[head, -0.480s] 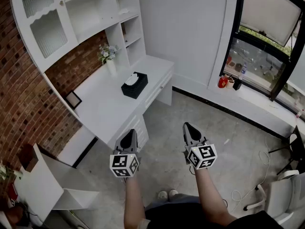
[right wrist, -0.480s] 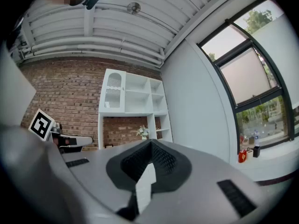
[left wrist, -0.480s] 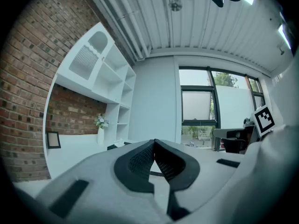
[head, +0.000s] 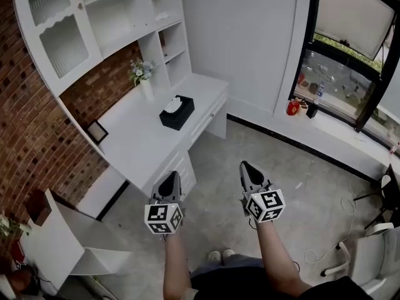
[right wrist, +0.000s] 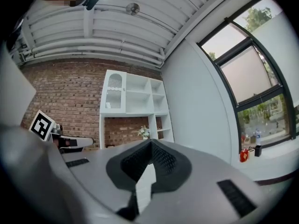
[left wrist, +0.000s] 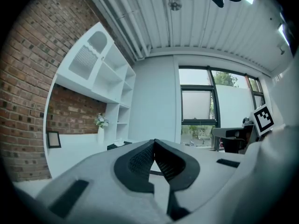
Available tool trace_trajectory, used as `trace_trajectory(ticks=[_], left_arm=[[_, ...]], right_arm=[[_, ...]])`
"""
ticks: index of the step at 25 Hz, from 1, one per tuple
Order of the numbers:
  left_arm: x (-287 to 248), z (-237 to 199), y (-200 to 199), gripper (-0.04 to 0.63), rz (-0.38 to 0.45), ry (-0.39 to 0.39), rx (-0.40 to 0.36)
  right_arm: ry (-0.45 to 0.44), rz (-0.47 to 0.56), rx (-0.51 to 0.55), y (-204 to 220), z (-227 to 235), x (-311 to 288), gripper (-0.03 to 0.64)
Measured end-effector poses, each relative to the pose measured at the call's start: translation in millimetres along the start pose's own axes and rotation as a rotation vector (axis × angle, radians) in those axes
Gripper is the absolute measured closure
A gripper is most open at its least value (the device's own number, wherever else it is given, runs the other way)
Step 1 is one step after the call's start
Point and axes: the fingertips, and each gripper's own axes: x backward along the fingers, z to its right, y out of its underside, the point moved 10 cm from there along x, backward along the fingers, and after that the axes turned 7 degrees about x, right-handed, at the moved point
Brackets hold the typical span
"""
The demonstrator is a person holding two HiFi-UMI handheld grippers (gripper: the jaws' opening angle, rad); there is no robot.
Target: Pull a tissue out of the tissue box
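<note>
White table point(head: 140, 139) well ahead of the closed, empty left tool point(head: 169, 175) and right tool point(head: 245, 166) bears the tissue box point(head: 177, 115), tissue point(head: 172, 104) peeking; a tug might lift the light box.

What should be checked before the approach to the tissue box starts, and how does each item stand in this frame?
1. Tissue box in view on the desk: ok.
2. Tissue poking up from the slot: ok.
3. Left gripper empty, jaws together: ok.
4. Right gripper empty, jaws together: ok.
5. A gripper within reach of the box: not ok; both hang over the floor, short of the desk.
6. Box secured against lifting when pulled: cannot tell.
</note>
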Motion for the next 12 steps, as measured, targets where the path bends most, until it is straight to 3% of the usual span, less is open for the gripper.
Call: trace_trajectory(ticks=[12], left_arm=[[-1.2, 0.2, 18.1, 0.589, -0.029, 0.022, 0.030]], right_arm=[[-0.022, -0.050, -0.004, 16.7, -1.7, -0.5, 0.618]])
